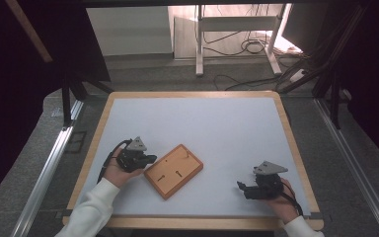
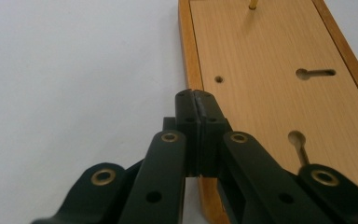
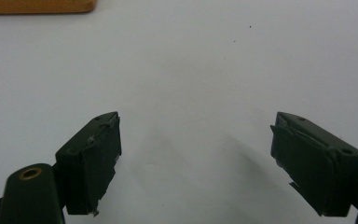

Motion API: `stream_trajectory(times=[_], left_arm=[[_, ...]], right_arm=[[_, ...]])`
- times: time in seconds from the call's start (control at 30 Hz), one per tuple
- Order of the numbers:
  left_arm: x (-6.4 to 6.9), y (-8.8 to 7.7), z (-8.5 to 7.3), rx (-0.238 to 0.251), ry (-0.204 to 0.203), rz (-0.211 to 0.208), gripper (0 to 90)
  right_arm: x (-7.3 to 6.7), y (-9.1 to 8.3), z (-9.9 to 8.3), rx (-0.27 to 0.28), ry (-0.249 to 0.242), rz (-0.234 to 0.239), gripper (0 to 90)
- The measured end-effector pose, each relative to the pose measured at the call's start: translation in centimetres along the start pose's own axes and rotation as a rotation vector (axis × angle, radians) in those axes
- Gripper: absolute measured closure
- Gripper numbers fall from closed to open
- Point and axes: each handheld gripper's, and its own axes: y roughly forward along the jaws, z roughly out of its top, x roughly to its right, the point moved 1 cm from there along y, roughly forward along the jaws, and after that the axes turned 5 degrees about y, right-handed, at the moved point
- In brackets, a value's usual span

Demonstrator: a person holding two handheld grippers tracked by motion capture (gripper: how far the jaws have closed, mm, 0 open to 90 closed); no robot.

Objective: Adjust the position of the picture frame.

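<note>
Board of light wood, flat and rectangular with a darker raised rim, lies turned at an angle on the worktop, near the front edge and left of centre. We see two keyhole slots and a small round hole in its face, plus a thin brass pin standing near its far end.

Handling, as we judge it: stiff, light to moderate in weight, smooth and probably varnished, so it may slide on the pale surface (a push would spin it rather than lift it). Not fragile, though the pin could bend. Best hold looks like the rim, tongs straddling one long edge near the middle.

The left tongs are pressed together with nothing between them, tips right at the board's left long edge; whether they touch the wood we cannot tell. The right tongs are spread wide over bare worktop, well apart from the board, whose corner shows at the top left of the right gripper view.

Hard to make out: the pin's top is cut off in the left gripper view, the board's underside is hidden, and the depth of the slots is unclear.
</note>
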Motion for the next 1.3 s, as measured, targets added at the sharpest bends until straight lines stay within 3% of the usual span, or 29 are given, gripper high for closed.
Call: stream_trajectory(times=[0.5,0.7,0.97,1.3], left_arm=[[-0.4,0.3,-1.7,-0.075,-0.013,-0.019,90.0],[-0.3,-0.1,-2.8,-0.080,-0.030,-0.046,90.0],[0.0,-0.2,-2.8,-0.087,-0.031,-0.039,90.0],[1.1,-0.5,-3.0,-0.074,-0.019,-0.081,90.0]], right_arm=[[0.2,-0.1,-0.1,-0.002,0.003,-0.002,15.9],[0.2,0.0,0.0,-0.006,0.001,-0.004,15.8],[0.1,0.0,0.0,-0.009,-0.001,-0.007,15.8],[0.2,0.0,0.0,-0.012,-0.003,-0.006,15.8]])
